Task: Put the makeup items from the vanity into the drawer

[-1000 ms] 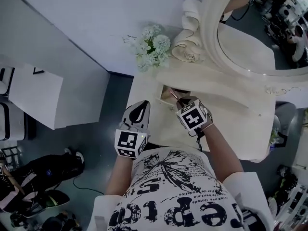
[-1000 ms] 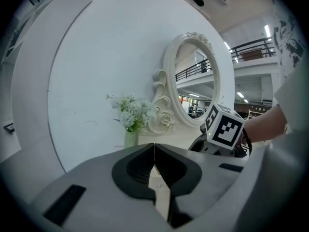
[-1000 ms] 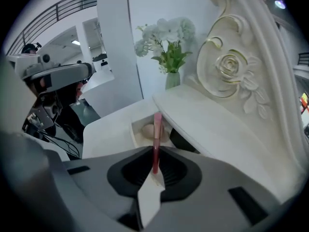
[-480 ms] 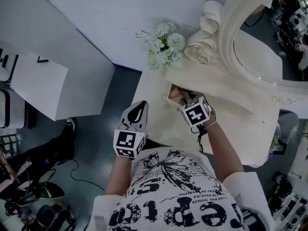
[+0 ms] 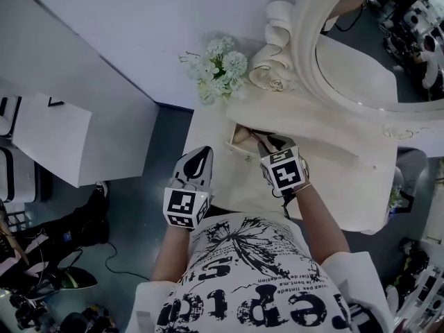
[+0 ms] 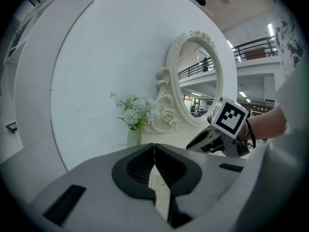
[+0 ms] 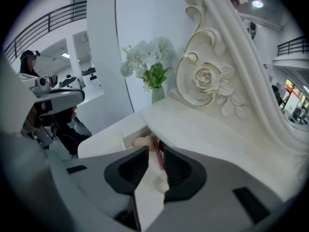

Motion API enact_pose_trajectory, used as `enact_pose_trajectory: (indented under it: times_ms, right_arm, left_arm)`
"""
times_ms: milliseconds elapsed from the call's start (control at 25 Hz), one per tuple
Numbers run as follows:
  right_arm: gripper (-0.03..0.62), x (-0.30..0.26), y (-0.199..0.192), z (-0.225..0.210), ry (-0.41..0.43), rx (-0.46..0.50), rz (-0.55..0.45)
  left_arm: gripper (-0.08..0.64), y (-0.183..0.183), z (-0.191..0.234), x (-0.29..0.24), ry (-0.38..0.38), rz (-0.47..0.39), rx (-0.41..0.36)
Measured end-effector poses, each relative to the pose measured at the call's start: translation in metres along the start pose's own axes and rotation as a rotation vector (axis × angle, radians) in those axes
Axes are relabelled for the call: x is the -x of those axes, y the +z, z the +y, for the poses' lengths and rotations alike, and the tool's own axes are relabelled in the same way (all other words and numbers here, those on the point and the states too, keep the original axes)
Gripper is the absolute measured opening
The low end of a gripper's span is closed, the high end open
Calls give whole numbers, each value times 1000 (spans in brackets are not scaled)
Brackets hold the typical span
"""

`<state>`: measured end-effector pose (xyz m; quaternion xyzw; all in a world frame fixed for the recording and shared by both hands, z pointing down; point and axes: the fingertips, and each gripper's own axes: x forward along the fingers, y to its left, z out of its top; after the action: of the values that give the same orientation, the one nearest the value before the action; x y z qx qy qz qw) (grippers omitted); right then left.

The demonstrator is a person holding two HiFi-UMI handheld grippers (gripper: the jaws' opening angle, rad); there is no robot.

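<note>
The drawer (image 5: 238, 146) stood pulled out from under the raised ledge (image 5: 305, 134) that carried the oval mirror (image 5: 354, 64), near the left edge of the cream vanity surface (image 5: 340, 175). The right gripper (image 5: 268, 145) pointed steeply down over the open drawer, its marker cube just behind it. In the right gripper view, the right gripper (image 7: 153, 152) had its fingers (image 7: 128, 172) a little apart. They had just been opening, and the pads pressed on nothing. Through the gap between them a slim red stick (image 7: 156, 148) showed lying inside the drawer (image 7: 104, 141), with a pale rounded item (image 7: 141, 140) just beside it, further under the ledge. What kind of makeup either one was could not be told.

The left gripper (image 5: 201, 155) hung off the left front corner of the surface, over the dark floor, well apart from the drawer. In the left gripper view, the left gripper (image 6: 154, 148) had its fingers (image 6: 135, 170) closed tip to tip with nothing between them.

A bunch of white flowers (image 5: 218, 66) stood at the back left corner of the surface, beside the carved rose at the foot of the mirror frame.
</note>
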<state>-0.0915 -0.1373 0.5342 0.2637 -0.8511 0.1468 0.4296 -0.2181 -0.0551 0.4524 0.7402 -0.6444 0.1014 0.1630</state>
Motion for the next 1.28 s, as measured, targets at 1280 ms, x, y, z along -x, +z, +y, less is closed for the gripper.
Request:
enact_pose_trajectory:
  times_ms: [1280]
  right_arm:
    - [17,186,20,-46,-241,-202,-783]
  left_arm:
    - [21,101,-81,-17,-255,-162,-197]
